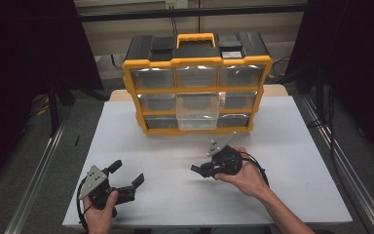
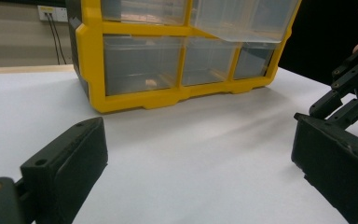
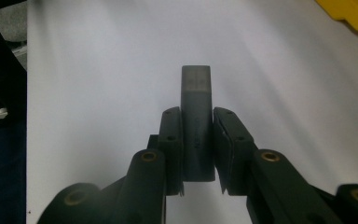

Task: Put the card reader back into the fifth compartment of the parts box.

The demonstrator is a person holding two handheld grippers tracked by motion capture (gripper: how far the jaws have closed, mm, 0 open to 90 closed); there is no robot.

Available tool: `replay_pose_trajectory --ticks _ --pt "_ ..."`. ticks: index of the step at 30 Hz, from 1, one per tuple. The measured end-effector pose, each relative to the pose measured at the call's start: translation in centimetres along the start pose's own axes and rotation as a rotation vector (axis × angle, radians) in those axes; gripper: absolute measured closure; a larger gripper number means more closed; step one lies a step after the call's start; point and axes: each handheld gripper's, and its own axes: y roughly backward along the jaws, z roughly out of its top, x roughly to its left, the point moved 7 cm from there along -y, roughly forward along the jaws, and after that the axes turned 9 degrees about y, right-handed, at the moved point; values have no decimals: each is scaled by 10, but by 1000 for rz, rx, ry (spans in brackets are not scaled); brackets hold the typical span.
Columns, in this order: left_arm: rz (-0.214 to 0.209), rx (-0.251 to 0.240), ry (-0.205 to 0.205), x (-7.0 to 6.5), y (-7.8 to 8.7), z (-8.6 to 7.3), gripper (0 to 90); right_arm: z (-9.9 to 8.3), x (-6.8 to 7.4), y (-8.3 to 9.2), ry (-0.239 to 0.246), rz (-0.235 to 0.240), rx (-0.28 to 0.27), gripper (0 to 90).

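Your right hand (image 1: 246, 176) sits palm up over the white table (image 1: 292, 146), a little way in front of the box (image 1: 197, 83). Your right arm comes in from the bottom right and slants up toward the middle. The right gripper (image 3: 196, 140) points left across the table. It pinches a small grey block (image 3: 196, 126). The block stands straight up between the two black jaws, and its pale top sticks out past the tips. Both pads press on its sides. The block hangs above the bare table, well apart from the box.

Your left hand (image 1: 100, 212) rests near the front left edge of the table. It holds the left gripper (image 1: 126, 176) from below, and the gripper points right and a bit away from you. Its jaws are spread wide, with just bare table between them.

The box is yellow and black with see-through drawers. The middle drawer (image 1: 198, 111) is pulled out toward you.
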Motion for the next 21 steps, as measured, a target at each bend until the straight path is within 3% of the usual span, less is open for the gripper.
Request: replay_pose_trajectory --ticks 10,21 --pt "-2 8 -9 0 0 -1 35 10 1 15 7 -14 -63 737" --pt "4 -2 5 -1 -2 -1 35 21 2 31 23 -21 -98 737"
